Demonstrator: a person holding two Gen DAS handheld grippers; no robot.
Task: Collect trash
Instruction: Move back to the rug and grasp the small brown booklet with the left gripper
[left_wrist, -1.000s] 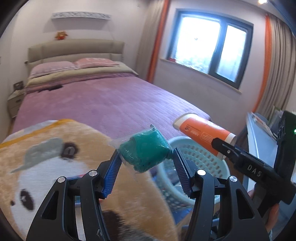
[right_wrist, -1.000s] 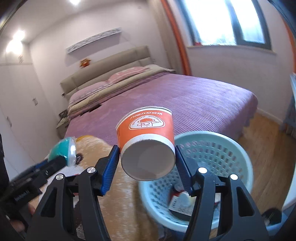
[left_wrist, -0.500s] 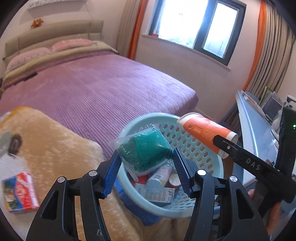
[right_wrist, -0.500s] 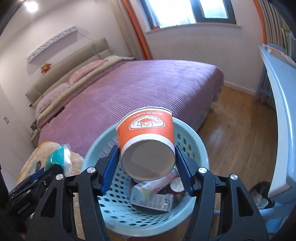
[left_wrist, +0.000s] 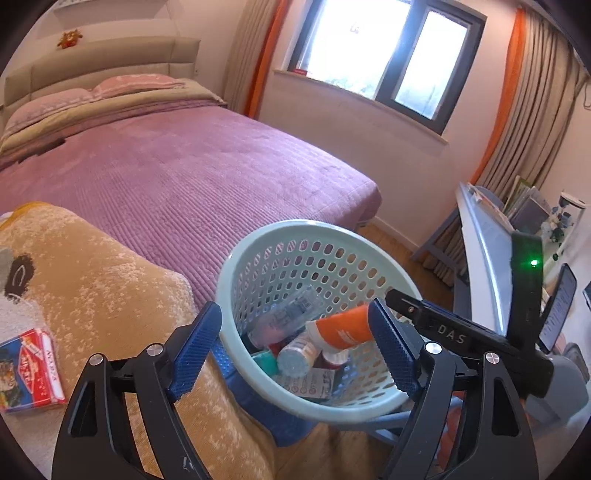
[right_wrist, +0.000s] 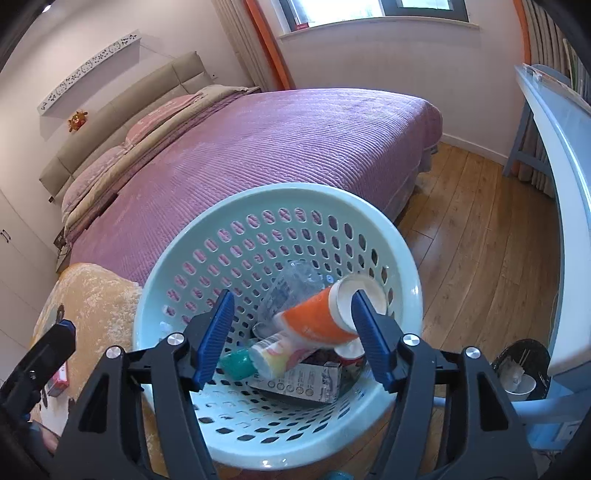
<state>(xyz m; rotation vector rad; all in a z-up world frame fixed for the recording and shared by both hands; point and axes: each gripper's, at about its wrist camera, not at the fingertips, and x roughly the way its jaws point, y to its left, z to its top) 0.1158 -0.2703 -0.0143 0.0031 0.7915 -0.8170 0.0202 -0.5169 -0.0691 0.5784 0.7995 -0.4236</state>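
The pale mint perforated plastic basket (right_wrist: 399, 240) is showing rows of oval holes. Inside it, at 3 o'clock, the orange-and-white paper cup (right_wrist: 314, 325) is lying beside a teal wrapped packet (right_wrist: 238, 363) at 9 o'clock. The ribbed purple bedspread (left_wrist: 177, 177) is spreading behind, and the tan plush blanket (left_wrist: 110, 302) is speckling white.

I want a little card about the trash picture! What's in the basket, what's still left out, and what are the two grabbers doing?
basket: pale green basket, beside the purple bed
in basket: orange cup on its side, green packet, clear bottle, flat carton
left out: red box on the tan blanket
left gripper: jaws open, empty, over the basket
right gripper: jaws open, empty, over the basket
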